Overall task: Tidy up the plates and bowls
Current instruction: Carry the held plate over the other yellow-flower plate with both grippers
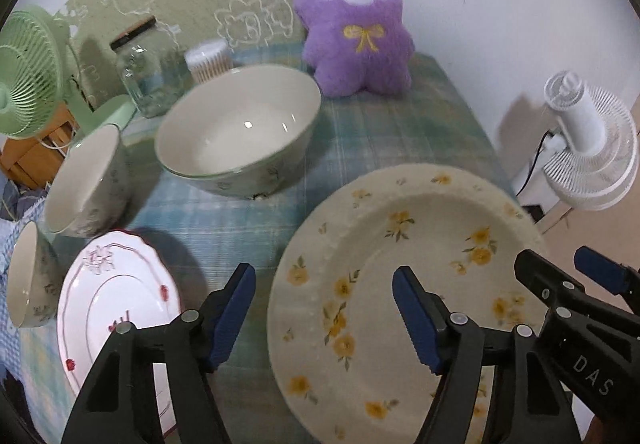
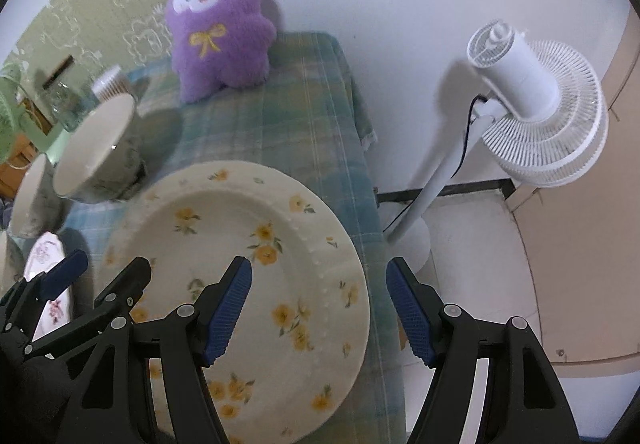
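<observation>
A large cream plate with yellow flowers (image 1: 400, 284) lies on the plaid cloth; it also shows in the right wrist view (image 2: 248, 264). My left gripper (image 1: 324, 308) is open, straddling its left rim. My right gripper (image 2: 320, 304) is open, straddling its right rim; it shows in the left wrist view (image 1: 560, 272). A pink-rimmed plate (image 1: 116, 304) lies at the left. A large bowl (image 1: 240, 131) stands behind, with two smaller bowls, one (image 1: 88, 183) and another (image 1: 28, 280), at the left.
A purple plush toy (image 1: 356, 23) sits at the table's back edge. A glass jar (image 1: 148, 71), a tub of cotton swabs (image 1: 208, 59) and a green fan (image 1: 28, 75) stand at the back left. A white fan (image 2: 532, 103) stands on the floor right of the table edge (image 2: 372, 203).
</observation>
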`<act>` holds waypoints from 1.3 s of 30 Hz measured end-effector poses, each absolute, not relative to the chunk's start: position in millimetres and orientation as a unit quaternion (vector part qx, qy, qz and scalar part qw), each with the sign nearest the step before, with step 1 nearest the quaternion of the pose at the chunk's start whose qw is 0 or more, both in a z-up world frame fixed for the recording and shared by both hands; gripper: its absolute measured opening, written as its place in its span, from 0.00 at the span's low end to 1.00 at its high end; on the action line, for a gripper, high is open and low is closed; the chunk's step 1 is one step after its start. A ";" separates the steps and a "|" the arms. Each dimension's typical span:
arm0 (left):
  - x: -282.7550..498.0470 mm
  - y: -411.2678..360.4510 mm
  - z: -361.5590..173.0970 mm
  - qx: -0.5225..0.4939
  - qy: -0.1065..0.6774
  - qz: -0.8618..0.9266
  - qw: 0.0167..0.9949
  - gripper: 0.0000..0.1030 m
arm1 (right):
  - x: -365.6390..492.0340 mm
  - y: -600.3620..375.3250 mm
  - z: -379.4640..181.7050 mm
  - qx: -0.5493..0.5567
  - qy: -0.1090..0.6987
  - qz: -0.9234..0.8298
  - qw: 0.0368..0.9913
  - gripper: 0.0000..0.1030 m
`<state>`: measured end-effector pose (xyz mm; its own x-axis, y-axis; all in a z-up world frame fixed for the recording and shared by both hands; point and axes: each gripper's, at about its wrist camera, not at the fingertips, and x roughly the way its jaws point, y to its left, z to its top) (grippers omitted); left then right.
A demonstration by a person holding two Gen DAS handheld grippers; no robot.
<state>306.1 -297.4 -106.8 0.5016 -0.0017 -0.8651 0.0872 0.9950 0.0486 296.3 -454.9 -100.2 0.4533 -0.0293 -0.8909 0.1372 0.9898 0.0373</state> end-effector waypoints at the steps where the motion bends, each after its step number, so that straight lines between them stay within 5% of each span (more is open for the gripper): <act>1: 308.3 -298.5 -110.9 0.045 0.503 -0.025 0.863 0.64 | 299.2 -455.5 -104.9 0.051 0.525 -0.049 0.848 0.64; 8: 314.3 -294.5 -123.2 0.042 0.515 -0.006 0.856 0.49 | 309.1 -457.0 -126.3 0.054 0.546 -0.047 0.835 0.55; 19: 312.7 -300.7 -127.5 0.063 0.505 -0.014 0.860 0.54 | 314.1 -455.5 -128.8 0.056 0.549 -0.053 0.832 0.55; 39: 307.4 -280.2 -104.1 0.025 0.530 -0.020 0.848 0.48 | 295.8 -442.7 -106.0 0.056 0.551 -0.069 0.830 0.55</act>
<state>307.4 -280.2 -104.1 0.4381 -0.0080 -0.8989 0.0611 0.9979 0.0209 295.8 -442.7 -106.0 0.3841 -0.0521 -0.9218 0.1754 0.9843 0.0175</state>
